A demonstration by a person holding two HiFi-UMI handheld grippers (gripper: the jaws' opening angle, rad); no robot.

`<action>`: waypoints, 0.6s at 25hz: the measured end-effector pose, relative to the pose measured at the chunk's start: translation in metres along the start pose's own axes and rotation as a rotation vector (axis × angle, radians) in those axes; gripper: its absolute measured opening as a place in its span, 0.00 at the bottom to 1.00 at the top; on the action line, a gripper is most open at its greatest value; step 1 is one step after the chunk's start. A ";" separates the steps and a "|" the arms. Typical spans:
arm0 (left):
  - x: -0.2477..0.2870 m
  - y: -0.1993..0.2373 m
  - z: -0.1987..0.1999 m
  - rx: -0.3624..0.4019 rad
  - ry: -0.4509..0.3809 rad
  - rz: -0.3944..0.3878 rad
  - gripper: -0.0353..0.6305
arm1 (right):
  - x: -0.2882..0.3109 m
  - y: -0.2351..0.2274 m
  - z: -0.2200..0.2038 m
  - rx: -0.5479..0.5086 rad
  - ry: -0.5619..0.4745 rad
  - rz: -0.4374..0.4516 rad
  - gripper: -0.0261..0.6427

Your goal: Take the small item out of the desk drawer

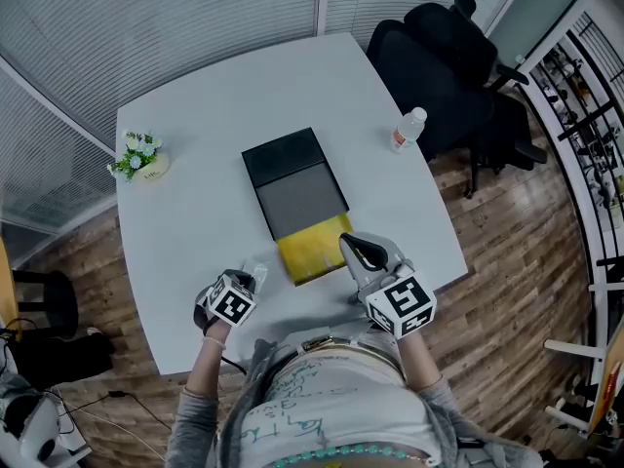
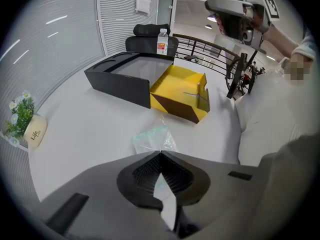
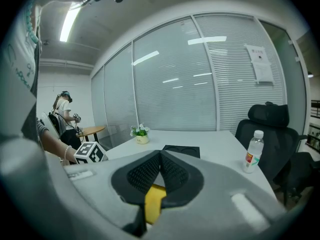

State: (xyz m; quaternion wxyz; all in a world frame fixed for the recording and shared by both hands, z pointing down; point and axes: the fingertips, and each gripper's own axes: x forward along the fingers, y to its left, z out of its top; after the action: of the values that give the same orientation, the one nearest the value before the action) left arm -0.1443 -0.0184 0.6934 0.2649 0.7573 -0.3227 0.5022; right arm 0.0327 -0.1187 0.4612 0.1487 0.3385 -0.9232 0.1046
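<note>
A black desk organiser [image 1: 292, 178] lies on the white table [image 1: 195, 213]. Its yellow drawer [image 1: 312, 247] is pulled out toward me and looks empty in the left gripper view [image 2: 182, 91]. A small clear plastic bag [image 2: 152, 136] with a green strip lies on the table left of the drawer [image 1: 255, 274]. My left gripper [image 1: 250, 284] is shut, and the bag's near corner runs into its closed tips [image 2: 160, 154]. My right gripper [image 1: 347, 241] hovers shut over the drawer's right front corner. Its jaws [image 3: 161, 151] hold nothing, and only the yellow drawer shows below them.
A water bottle [image 1: 409, 130] stands at the table's far right edge, with a black office chair [image 1: 439, 57] behind it. A small potted plant [image 1: 139, 156] sits at the far left corner. Another person stands in the background of the right gripper view.
</note>
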 end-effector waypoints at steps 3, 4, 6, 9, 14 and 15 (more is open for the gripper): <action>0.008 0.000 -0.005 -0.003 0.015 0.005 0.05 | 0.001 -0.001 -0.002 0.000 0.006 -0.002 0.04; 0.011 0.000 -0.006 -0.006 0.017 0.008 0.05 | 0.001 -0.001 -0.002 0.001 0.007 -0.002 0.04; 0.015 -0.002 -0.007 -0.013 0.014 0.009 0.05 | 0.001 -0.001 -0.003 0.003 0.009 -0.002 0.04; 0.020 -0.004 -0.007 -0.023 0.014 0.002 0.05 | 0.002 -0.001 -0.004 0.005 0.012 0.002 0.04; 0.025 -0.005 -0.009 -0.026 0.023 0.000 0.05 | 0.004 -0.002 -0.006 0.004 0.016 0.002 0.04; 0.026 -0.004 -0.010 -0.028 0.023 0.005 0.05 | 0.004 -0.003 -0.006 0.004 0.017 0.001 0.04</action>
State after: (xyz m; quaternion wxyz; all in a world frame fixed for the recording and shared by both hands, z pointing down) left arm -0.1399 -0.0143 0.7208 0.2779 0.7471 -0.3283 0.5069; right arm 0.0327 -0.1215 0.4685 0.1559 0.3372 -0.9219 0.1096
